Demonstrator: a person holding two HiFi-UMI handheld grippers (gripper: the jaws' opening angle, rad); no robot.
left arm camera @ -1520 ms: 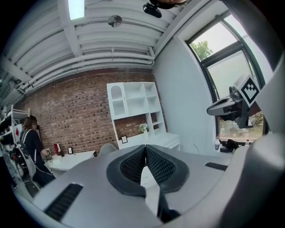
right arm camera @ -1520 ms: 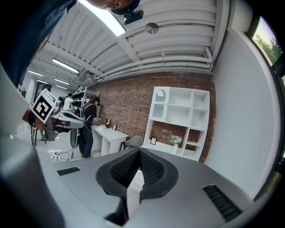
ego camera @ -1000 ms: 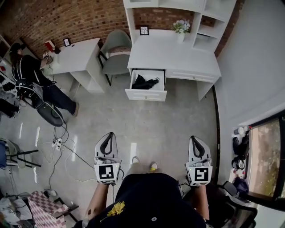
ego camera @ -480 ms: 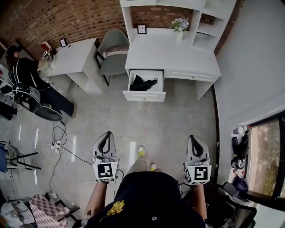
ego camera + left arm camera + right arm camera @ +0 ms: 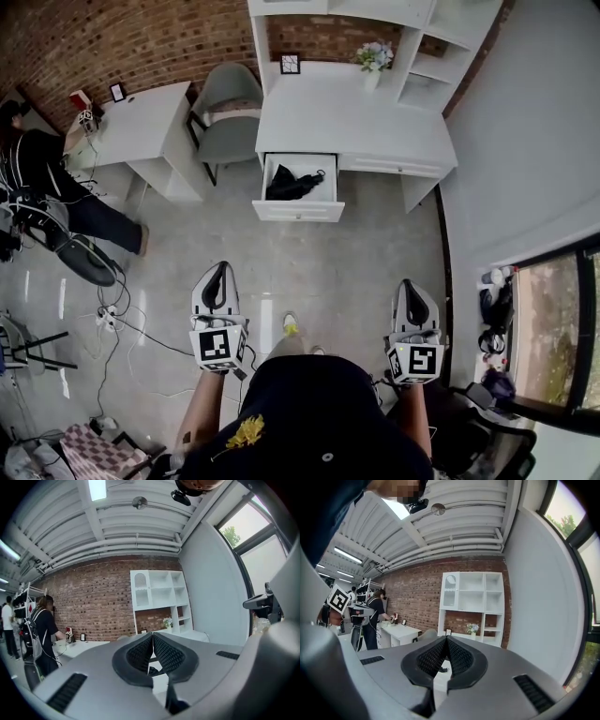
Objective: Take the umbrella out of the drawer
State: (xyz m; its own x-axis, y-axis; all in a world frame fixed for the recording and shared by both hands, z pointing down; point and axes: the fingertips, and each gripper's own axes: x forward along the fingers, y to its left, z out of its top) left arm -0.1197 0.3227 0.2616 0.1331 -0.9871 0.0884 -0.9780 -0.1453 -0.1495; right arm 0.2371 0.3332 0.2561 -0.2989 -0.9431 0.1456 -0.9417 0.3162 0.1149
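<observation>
Closed and empty: the fingers [image 5: 165,654] of our left gripper [image 5: 153,637] are pressed together with nothing between them, and the fingers [image 5: 458,657] of our right gripper [image 5: 446,639] meet the same way. We hold both grippers out level over the grey floor [image 5: 366,253], well short of the drawer [image 5: 297,210], the left one on the near side of it and the right one near and off to its right. The drawer stands pulled out from the white desk [image 5: 347,112]. The black folded umbrella [image 5: 292,184] lies inside the drawer, untouched. A grey chair [image 5: 225,108] stands just left of the drawer. We judge the step in hand to be the approach, with the grasp not yet begun. The next move calls for us to close the gap to the drawer, spread one gripper's fingers, lower them around the umbrella and clamp before lifting it clear.
</observation>
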